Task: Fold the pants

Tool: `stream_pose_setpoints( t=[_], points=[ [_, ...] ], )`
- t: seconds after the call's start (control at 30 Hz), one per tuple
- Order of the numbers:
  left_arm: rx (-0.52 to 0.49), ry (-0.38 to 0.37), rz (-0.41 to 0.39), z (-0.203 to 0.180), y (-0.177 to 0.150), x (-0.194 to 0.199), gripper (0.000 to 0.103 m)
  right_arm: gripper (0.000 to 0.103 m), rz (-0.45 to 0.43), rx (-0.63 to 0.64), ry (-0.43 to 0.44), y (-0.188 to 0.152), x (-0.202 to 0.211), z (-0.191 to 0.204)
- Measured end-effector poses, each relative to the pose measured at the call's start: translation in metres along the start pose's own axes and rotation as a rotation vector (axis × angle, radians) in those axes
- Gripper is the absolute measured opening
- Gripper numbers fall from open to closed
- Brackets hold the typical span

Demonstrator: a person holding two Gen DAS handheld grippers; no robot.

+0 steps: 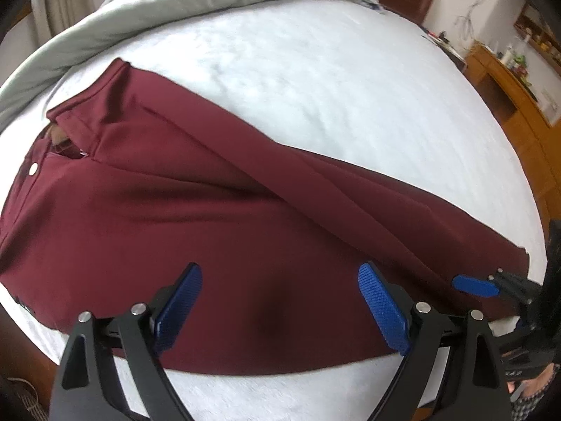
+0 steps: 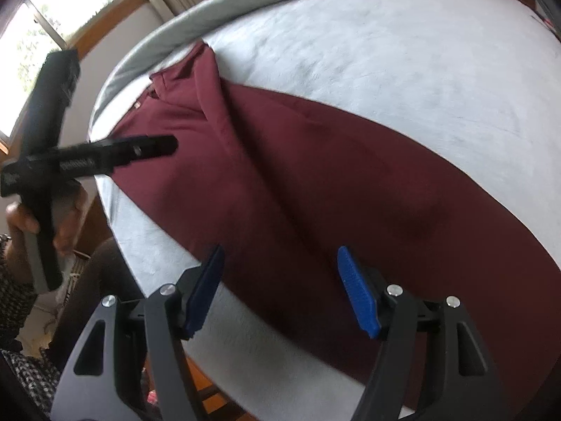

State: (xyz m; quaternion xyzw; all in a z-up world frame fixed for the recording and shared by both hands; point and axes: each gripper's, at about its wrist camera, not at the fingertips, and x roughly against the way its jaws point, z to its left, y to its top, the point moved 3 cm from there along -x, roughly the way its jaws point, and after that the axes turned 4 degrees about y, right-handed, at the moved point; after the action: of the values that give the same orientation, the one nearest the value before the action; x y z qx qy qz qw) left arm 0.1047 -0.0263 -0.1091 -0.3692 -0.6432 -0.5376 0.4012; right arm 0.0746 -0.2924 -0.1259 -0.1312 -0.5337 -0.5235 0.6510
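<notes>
Dark red pants (image 1: 210, 217) lie folded lengthwise on a pale bed (image 1: 315, 80), waistband with a silver button (image 1: 33, 168) at the left, legs running right. My left gripper (image 1: 280, 301) is open and empty, just above the thigh part near the bed's front edge. My right gripper (image 2: 280, 280) is open and empty over the pants (image 2: 315, 175) near their lower edge. The right gripper's blue pad shows at the right of the left wrist view (image 1: 475, 285). The left gripper's black body (image 2: 105, 154) shows at the left of the right wrist view.
A grey duvet (image 1: 175, 3) is bunched along the bed's far side. Wooden furniture (image 1: 508, 105) with small items stands at the right. A window (image 2: 45, 17) is at the far left. The bed's front edge is just below both grippers.
</notes>
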Motion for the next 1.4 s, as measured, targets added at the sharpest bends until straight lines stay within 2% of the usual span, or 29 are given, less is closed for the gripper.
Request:
stream_pose_setpoints(
  t=[0.07,0.1,0.17,0.27,0.37,0.5,0.63,0.77,0.83,0.9,0.97,1.07,1.2,1.33,1.4],
  points=[
    [0.028,-0.015,0.016,0.001,0.005,-0.009,0.091,0.024,0.025,-0.004,-0.019,-0.004,-0.008,0.004],
    [0.038,-0.021,0.021,0.007,0.003,-0.010,0.091,0.017,0.031,-0.005,-0.046,-0.003,-0.010,0.002],
    [0.053,-0.025,0.032,0.010,0.009,-0.012,0.091,0.011,0.028,-0.020,-0.031,0.003,-0.008,-0.002],
    [0.080,-0.010,0.034,0.016,0.031,-0.012,0.091,0.010,0.018,0.016,-0.020,-0.003,0.002,0.007],
    [0.100,0.052,0.056,0.022,0.054,-0.019,0.091,0.010,0.030,0.070,-0.054,-0.015,-0.004,0.016],
    [0.088,0.144,0.125,0.025,0.084,-0.036,0.091,0.010,0.014,0.000,-0.009,-0.019,-0.009,0.004],
    [0.077,0.193,0.200,0.020,0.102,-0.055,0.091,0.010,-0.005,-0.047,0.041,-0.019,-0.007,-0.003],
    [0.091,0.189,0.302,0.022,0.102,-0.078,0.090,0.010,-0.005,-0.037,0.032,-0.019,-0.005,-0.001],
    [0.149,0.182,0.313,0.030,0.101,-0.084,0.083,0.010,-0.008,-0.038,0.040,-0.019,-0.004,-0.002],
    [0.177,0.177,0.304,0.033,0.101,-0.082,0.073,0.010,-0.012,-0.056,0.058,-0.019,-0.003,-0.006],
    [0.190,0.159,0.290,0.035,0.101,-0.078,0.046,0.010,-0.014,-0.070,0.069,-0.019,-0.002,-0.009],
    [0.206,0.123,0.278,0.036,0.098,-0.072,0.027,0.010,-0.015,-0.079,0.074,-0.017,0.001,-0.009],
    [0.258,0.070,0.213,0.044,0.088,-0.050,0.020,0.010,-0.024,-0.109,0.098,-0.015,0.006,-0.012],
    [0.259,0.060,0.044,0.046,0.051,0.002,0.019,0.010,-0.032,-0.115,0.112,-0.014,0.016,-0.012],
    [0.258,0.071,-0.009,0.048,0.029,0.018,0.019,0.010,-0.032,-0.100,0.106,-0.016,0.021,-0.009]
  ],
)
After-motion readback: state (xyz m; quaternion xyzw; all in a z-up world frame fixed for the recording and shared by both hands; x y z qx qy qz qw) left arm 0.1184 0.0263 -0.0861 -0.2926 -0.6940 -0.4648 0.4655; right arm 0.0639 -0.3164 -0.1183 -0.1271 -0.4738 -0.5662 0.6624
